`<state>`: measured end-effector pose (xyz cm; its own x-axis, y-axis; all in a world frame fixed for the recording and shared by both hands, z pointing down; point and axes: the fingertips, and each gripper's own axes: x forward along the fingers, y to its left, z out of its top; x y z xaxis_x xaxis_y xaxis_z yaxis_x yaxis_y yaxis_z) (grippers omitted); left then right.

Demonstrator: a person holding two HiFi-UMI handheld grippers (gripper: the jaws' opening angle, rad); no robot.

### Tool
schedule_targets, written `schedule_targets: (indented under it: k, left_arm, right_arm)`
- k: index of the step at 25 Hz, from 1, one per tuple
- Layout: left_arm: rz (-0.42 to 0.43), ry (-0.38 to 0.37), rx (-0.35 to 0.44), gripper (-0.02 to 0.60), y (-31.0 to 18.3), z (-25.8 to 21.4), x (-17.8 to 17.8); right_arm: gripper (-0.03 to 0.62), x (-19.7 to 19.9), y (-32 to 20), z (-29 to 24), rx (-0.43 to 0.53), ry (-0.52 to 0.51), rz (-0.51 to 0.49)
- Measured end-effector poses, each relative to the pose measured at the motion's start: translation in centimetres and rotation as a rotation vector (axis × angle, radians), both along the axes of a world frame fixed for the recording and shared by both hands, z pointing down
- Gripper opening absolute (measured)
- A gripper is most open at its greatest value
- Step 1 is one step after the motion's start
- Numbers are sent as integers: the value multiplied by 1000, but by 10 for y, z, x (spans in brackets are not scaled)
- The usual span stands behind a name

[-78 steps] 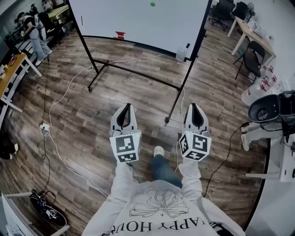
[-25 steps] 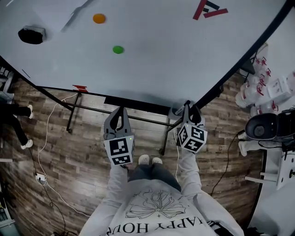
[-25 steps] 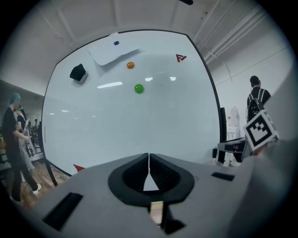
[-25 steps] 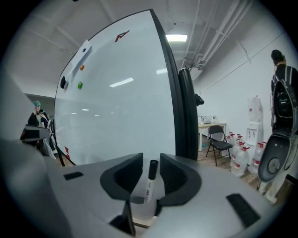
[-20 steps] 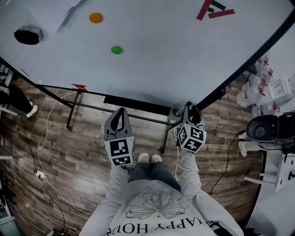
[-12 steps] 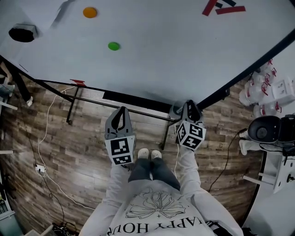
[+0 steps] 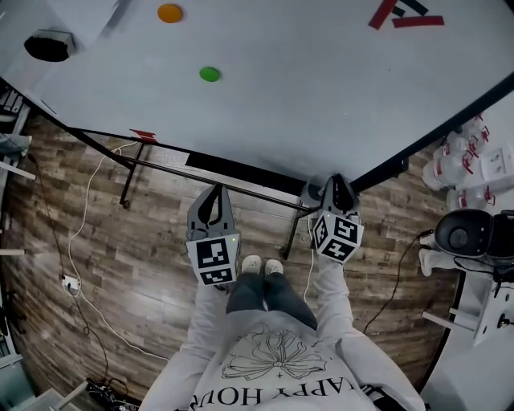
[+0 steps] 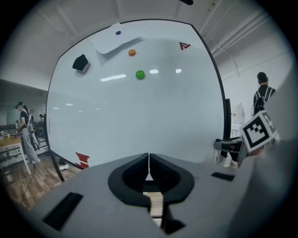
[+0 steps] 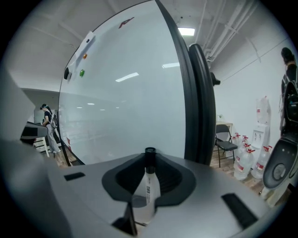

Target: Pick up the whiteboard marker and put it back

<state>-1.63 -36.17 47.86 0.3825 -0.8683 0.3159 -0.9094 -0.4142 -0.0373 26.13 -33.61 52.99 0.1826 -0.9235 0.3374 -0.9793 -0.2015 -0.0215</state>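
A whiteboard marker (image 9: 148, 185), white-bodied with a black cap, stands upright between the jaws of my right gripper (image 9: 149, 155). The jaws are closing and their pads sit against it. In the head view the right gripper (image 7: 336, 186) is at the lower right corner of the whiteboard (image 7: 305, 88), and the marker is hidden there. My left gripper (image 7: 213, 199) hangs just below the board's bottom edge, beside the black tray strip (image 7: 233, 167). Its jaws meet with nothing between them (image 8: 149, 160).
On the board are a green magnet (image 7: 210, 74), an orange magnet (image 7: 169, 13) and a black eraser (image 7: 46, 46). The board's black stand legs (image 7: 128, 181) and cables (image 7: 80, 241) lie on the wood floor. Water bottles (image 7: 474, 164) stand at the right.
The person has walked up to the whiteboard since the earliest frame. Over the last second both grippers sank slightly at the board's lower edge.
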Motion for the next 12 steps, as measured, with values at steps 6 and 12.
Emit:
schedule_targets:
  k: [6, 12]
  left_arm:
    - [-30, 23, 25, 8, 0, -11, -6]
    - [-42, 46, 61, 8, 6, -30, -7]
  right_arm:
    - [63, -10, 5, -40, 68, 35, -39]
    - [63, -24, 5, -83, 139, 57, -87]
